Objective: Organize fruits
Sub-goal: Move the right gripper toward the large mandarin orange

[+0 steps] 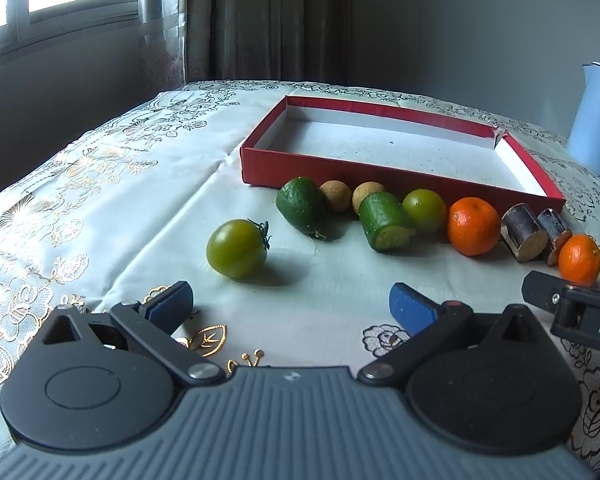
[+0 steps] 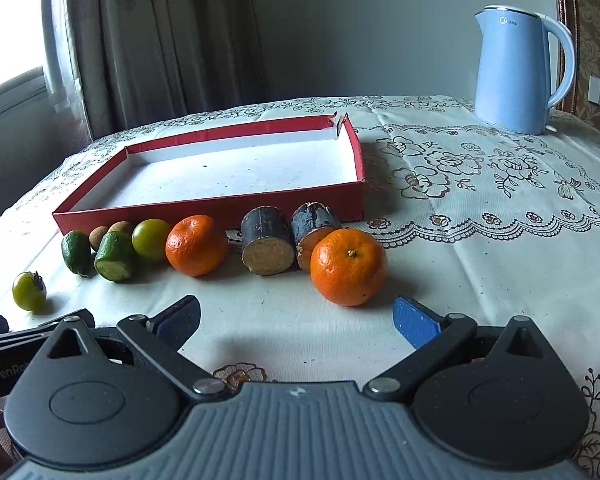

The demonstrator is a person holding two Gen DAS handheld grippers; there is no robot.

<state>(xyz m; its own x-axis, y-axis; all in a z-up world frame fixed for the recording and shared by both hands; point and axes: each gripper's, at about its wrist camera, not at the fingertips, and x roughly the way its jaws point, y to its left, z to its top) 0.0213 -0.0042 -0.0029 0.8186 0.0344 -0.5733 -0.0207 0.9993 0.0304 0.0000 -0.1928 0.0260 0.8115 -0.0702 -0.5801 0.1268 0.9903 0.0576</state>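
Note:
An empty red box (image 1: 320, 168) (image 2: 204, 212) lies on the table. Fruit lies in a row before its near wall: two cucumber pieces (image 1: 382, 220) (image 2: 114, 256), two brown longans (image 1: 335, 195), a green tomato (image 1: 424, 210) (image 2: 151, 238), an orange (image 1: 473, 226) (image 2: 196, 244), two dark sugarcane pieces (image 1: 524, 236) (image 2: 266, 246) and a second orange (image 1: 579, 259) (image 2: 348, 266). Another green tomato (image 1: 237, 248) (image 2: 29, 291) lies apart, nearer. My left gripper (image 1: 290, 306) is open and empty, just short of that tomato. My right gripper (image 2: 296, 318) is open and empty, just short of the second orange.
A light blue kettle (image 2: 516, 68) (image 1: 598, 120) stands at the back right. The table has a floral lace cloth (image 2: 480, 200). Curtains (image 1: 260, 20) and a window are behind. Each gripper shows at the edge of the other's view.

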